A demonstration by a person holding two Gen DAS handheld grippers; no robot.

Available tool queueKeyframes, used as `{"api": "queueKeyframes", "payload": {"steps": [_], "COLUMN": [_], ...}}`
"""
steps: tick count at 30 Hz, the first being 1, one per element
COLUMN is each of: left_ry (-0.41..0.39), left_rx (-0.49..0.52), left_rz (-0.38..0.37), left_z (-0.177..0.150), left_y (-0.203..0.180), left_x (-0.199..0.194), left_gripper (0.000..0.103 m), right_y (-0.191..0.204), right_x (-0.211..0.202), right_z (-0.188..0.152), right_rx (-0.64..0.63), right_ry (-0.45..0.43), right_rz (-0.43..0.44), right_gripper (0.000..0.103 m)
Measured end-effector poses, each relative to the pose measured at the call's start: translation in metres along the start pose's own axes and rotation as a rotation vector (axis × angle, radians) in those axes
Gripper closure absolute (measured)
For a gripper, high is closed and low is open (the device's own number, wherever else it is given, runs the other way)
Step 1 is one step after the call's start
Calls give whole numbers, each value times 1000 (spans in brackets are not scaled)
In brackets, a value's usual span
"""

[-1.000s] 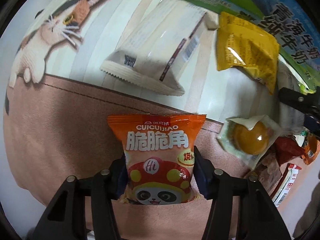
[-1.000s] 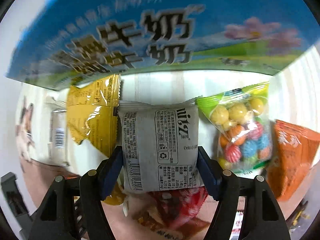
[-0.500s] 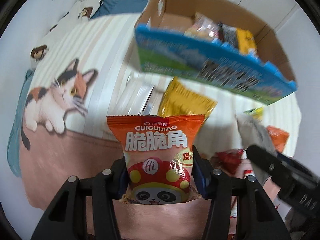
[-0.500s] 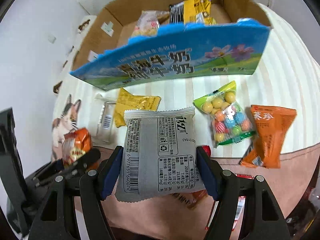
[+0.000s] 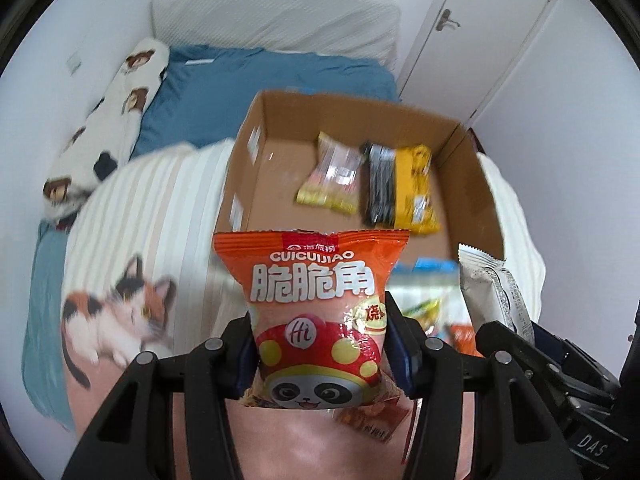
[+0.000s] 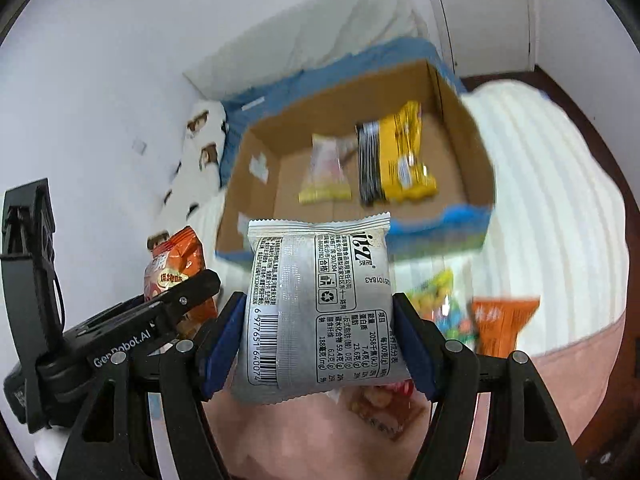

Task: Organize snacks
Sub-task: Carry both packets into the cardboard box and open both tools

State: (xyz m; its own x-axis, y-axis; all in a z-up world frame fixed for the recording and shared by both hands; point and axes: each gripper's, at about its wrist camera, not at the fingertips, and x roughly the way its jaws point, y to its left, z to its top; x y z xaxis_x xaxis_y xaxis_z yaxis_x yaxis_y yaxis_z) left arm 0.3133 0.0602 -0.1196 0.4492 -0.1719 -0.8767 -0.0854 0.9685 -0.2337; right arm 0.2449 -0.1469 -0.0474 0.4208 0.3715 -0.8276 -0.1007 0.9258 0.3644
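Snack packets, orange (image 5: 312, 312) and grey (image 6: 320, 304), clamped in both jaws before cardboard box (image 5: 476, 184).

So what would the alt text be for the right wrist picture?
The right gripper pinches a silver snack packet above a bed, facing an open cardboard box that holds a yellow packet and a pale one. At left, the left gripper holds an orange packet.

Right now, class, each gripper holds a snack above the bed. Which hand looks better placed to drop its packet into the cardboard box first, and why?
Probably the right. The right gripper holds the grey packet right at the cardboard box's near blue wall. The left gripper with the orange packet seems similarly lined up, so the margin is slim.
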Motion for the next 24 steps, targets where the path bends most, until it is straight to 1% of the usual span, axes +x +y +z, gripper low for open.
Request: {"api": "queueKeyframes", "payload": {"steps": [3,6,7,10,12,15,17,22,23,24], "left_ry": [13,44,64,130,181,245,278,369,393,414], "left_rx": [9,11,5,1,6,-3,-8,-10,-20,-34], "left_rz": [-10,-6,0,2,8,16,9,19,10,4], "left_z": [35,65,77,101,112,119,119,112,108,105], "left_y": [-1,2,5,12,17,27,30,36,38,41], "left_x": [7,24,34,64,86,117,133,168,174,179], "left_gripper": [52,52,52,52,52,52,52,52,52,50], "right_y": [5,11,12,15,15,13,10,-1,-4,-6], "right_x": [9,31,40,66,88,117,135,170,180,192], "right_z": [25,53,61,79,88,95,97,94,94,92], "right_rx": [0,-11,-13,-12,-9,-5,1,15,21,18], "right_ry": [-27,-37,-36,-19,7,41,66,118,144,194], "right_rz": [-20,-62,-74,-94,-104,-109,-115,-129,-131,-143], "right_gripper": [29,29,29,29,29,29,29,29,28,28]}}
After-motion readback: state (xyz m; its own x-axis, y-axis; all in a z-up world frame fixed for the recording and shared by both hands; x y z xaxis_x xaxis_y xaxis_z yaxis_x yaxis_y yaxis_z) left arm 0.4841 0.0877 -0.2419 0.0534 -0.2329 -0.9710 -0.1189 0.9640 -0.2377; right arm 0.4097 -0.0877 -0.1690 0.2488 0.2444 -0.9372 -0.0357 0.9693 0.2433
